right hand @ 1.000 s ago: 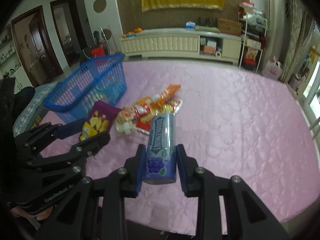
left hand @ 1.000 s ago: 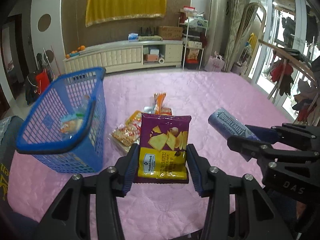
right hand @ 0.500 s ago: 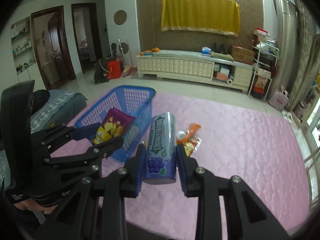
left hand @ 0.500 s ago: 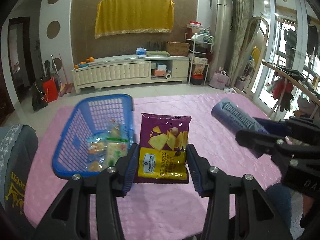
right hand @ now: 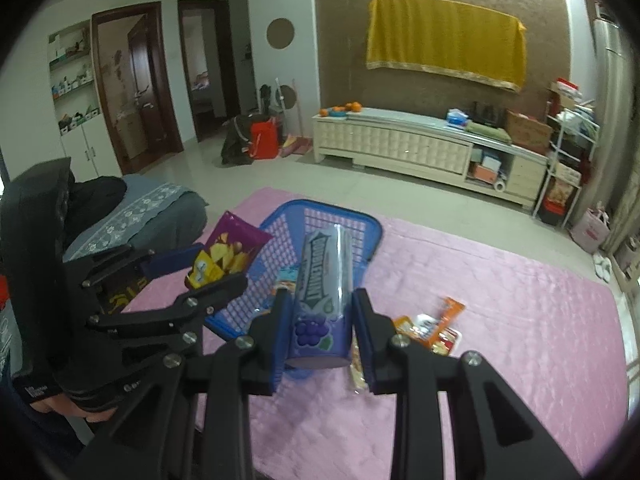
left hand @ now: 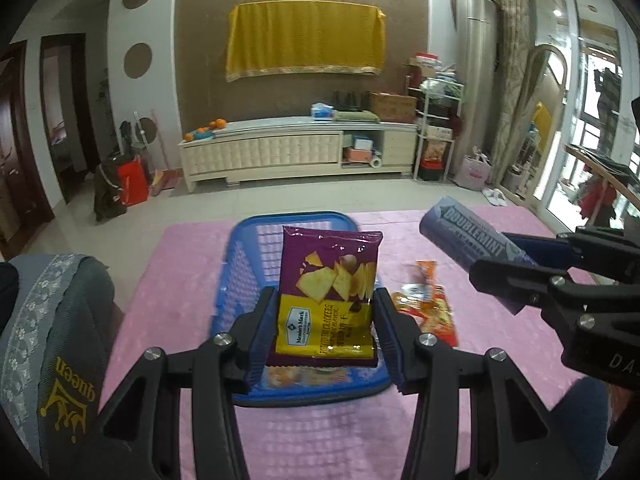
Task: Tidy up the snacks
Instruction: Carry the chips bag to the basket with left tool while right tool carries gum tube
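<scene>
**Over the basket now, both snacks in hand**

Dead centre of the left wrist view, the left gripper pinches the purple cracker bag, which a second ago sat beside the blue basket and now hangs over it.

Lower middle of the right wrist view, the right gripper clamps the Doublemint can and has swung over the basket too. Dropping both in looks next; loose snacks wait at right.

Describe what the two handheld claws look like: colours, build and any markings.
Both are black plastic linkage frames with silver screws and ribbed blue pads. The left claw bears faint white lettering on its body in the right wrist view; the right claw shows pale letters "DA" in the left wrist view.
</scene>
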A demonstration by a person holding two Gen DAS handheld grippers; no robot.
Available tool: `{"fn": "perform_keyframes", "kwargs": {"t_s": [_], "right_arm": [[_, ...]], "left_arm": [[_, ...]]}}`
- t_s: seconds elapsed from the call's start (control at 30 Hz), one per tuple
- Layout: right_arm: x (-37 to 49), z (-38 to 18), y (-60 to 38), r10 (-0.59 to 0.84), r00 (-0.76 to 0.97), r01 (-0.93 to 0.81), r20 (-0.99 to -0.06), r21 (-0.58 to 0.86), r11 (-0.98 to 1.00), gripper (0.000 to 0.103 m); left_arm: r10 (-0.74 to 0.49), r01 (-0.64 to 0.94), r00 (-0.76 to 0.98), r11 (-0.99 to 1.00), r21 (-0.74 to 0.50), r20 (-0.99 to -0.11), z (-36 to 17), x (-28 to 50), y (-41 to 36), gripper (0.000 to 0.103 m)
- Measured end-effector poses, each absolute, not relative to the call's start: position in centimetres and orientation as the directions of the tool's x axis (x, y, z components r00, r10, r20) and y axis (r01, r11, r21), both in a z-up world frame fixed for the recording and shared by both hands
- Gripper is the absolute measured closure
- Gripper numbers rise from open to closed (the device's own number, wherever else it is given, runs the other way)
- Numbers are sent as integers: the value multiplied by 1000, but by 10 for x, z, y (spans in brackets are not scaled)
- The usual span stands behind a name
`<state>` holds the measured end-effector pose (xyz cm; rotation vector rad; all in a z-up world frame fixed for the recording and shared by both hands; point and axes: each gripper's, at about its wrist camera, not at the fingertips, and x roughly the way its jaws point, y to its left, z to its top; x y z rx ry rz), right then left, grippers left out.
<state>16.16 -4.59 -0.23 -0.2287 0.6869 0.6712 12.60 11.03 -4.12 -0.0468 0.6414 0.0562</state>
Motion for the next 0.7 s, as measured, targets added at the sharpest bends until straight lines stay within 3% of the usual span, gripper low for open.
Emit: {"fn": "perform_keyframes", "kwargs": {"t_s": [0.7], "right_arm": [[216, -53, 14, 471, 451, -675, -758, 55, 736, 68]], "left_arm": [[0, -87, 703, 992, -86, -711, -90, 172, 159, 58]]}}
